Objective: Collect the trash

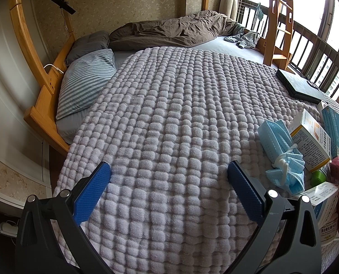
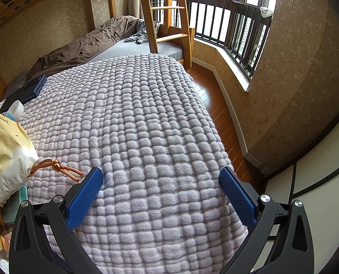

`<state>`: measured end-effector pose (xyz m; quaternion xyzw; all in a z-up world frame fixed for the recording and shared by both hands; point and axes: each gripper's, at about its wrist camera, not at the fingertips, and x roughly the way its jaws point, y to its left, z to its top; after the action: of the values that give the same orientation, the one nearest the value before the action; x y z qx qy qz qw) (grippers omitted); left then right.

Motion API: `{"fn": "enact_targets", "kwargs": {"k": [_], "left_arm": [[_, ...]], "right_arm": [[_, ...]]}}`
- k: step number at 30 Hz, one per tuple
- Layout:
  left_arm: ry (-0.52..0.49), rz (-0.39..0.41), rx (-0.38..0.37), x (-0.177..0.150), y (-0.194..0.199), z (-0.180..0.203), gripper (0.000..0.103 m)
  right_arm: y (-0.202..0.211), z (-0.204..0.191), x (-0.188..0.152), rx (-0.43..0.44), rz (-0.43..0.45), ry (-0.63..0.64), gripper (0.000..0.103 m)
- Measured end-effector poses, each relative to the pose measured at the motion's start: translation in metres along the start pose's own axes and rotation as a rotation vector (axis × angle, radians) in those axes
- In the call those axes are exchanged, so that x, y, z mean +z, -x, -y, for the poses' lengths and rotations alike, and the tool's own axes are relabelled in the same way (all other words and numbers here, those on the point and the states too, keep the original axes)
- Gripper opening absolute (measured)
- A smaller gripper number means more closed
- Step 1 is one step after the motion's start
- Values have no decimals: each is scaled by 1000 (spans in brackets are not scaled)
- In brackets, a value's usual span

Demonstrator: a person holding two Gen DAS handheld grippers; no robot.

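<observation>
Both the left gripper (image 1: 169, 171) and right gripper (image 2: 161, 175) are held apart and empty above the quilted blanket (image 1: 180, 114), judged ready for a first pick. The trash is heaped between them on the blanket: a blue mask bundle (image 1: 281, 153), cartons (image 1: 311, 141), a yellow bag (image 2: 7, 146). The heap is cut off at both frame edges.

Home bedroom, as I log it: wooden bunk bed (image 1: 41, 96) with ladder (image 2: 167, 16), striped pillow (image 1: 87, 80), quilted blanket (image 1: 180, 125), floral wallpaper (image 2: 295, 73).
</observation>
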<state>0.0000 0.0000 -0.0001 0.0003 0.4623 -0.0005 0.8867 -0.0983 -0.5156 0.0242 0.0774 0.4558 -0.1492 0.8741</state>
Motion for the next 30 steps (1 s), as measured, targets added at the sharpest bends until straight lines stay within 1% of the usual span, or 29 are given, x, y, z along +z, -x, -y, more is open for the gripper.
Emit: {"fn": "enact_targets", "kwargs": {"k": [14,17,18,19,21,22,24,25,27,29,30], "left_arm": [[-4,0,0,6,3,-3,102],[0,-14,19,8,10,-6,102],[-4,3,28,7,18,-7,102],[-17,25,34,6,27,-7,102],[-61,77,48,0,49,-6,102],[-80,93,46,-5,57,0,102],[-117,119,17,-14,77,2,102],[-139,138,-12,-19,89,4,102],[-191,181,-65,-28,109,12,102],[-273,217,-169,-38,129,27,102],[-305,217,-204,-43,136,32,102]], "right_arm": [[2,3,-2,-1,0,-2,99],[6,2,-3,-14,-31,1,99],[11,-2,-2,-24,-32,-3,99],[24,-6,-5,-32,-14,2,99],[48,-12,-15,-11,40,18,99],[66,-17,-23,14,74,33,99],[94,-29,-36,57,101,61,99],[112,-39,-48,84,115,84,99],[134,-51,-63,122,123,99,99],[152,-67,-83,187,113,120,99],[157,-73,-90,206,104,132,99]]}}
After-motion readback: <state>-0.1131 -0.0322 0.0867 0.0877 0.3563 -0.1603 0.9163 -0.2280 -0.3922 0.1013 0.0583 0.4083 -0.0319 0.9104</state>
